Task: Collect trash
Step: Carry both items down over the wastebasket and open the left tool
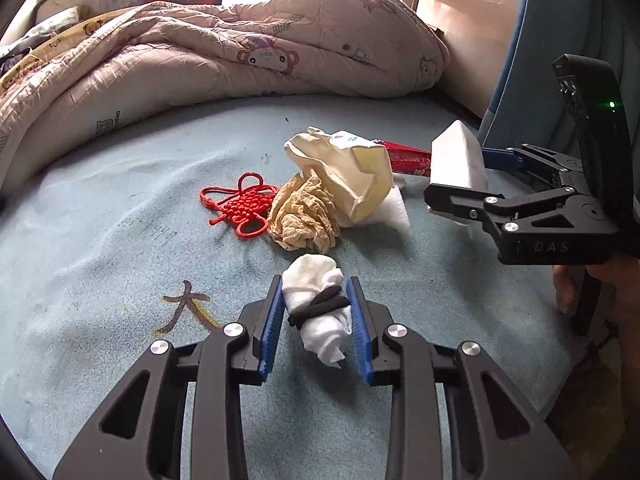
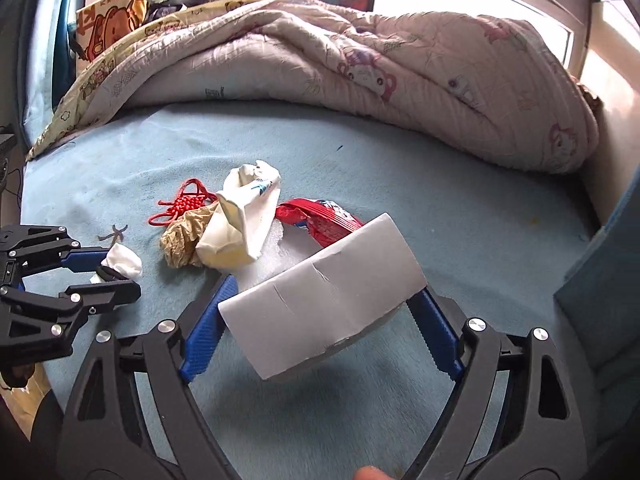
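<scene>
My left gripper (image 1: 316, 284) is shut on a white tissue wad (image 1: 320, 304) bound with a black hair tie, just above the blue bedsheet (image 1: 120, 248). My right gripper (image 2: 324, 286) is shut on a wide folded white paper piece (image 2: 320, 296), its blue pads (image 2: 204, 328) against both ends. It is also in the left wrist view, where the right gripper (image 1: 456, 176) stands at the right. Between them lies a pile: a cream crumpled bag (image 1: 344, 176), brown crumpled paper (image 1: 304, 216), a red knotted cord (image 1: 240, 208), a red wrapper (image 2: 324, 216) and white foam (image 1: 394, 212).
A bunched pink cartoon quilt (image 2: 360, 80) fills the far side of the bed. A blue padded panel (image 2: 600, 300) stands at the right edge, a wall behind it. A person's hand (image 1: 568, 284) holds the right gripper's handle.
</scene>
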Tool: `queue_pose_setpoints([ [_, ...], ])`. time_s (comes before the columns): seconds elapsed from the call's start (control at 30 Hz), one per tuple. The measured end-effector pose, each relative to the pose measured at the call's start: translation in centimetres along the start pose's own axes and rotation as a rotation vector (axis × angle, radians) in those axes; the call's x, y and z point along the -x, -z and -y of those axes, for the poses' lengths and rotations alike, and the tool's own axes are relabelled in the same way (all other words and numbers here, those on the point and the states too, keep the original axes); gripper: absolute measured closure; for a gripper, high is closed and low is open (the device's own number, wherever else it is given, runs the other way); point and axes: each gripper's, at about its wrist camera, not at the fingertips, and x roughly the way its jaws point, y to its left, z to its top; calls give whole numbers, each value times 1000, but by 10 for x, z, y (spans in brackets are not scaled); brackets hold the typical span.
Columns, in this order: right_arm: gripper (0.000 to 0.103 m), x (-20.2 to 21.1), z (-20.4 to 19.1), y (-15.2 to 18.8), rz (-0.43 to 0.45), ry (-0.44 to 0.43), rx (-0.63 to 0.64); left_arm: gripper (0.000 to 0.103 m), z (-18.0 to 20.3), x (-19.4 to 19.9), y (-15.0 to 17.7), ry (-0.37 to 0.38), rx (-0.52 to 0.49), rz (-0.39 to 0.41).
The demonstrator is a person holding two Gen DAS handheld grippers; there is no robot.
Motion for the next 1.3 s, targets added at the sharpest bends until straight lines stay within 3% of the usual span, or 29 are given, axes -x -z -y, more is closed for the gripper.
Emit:
queue_pose_setpoints([
  [0.17,22,39,1,10,13,-3,-24,73,13,26,11,2,-15,16],
  [0.37,22,106,-31,42,50,-47,-24,73,35,70,40,8,-37,32],
  [0.57,22,166,-85,100,71,-114,3,73,56,115,94,14,-64,27],
  [0.73,22,192,-118,161,57,-167,-14,73,62,143,154,23,-74,12],
  [1.0,22,168,-144,260,-43,-195,-67,72,73,114,251,91,-68,-95],
  [1.3,22,95,-137,321,-152,-189,-91,72,81,30,315,159,-81,-199],
])
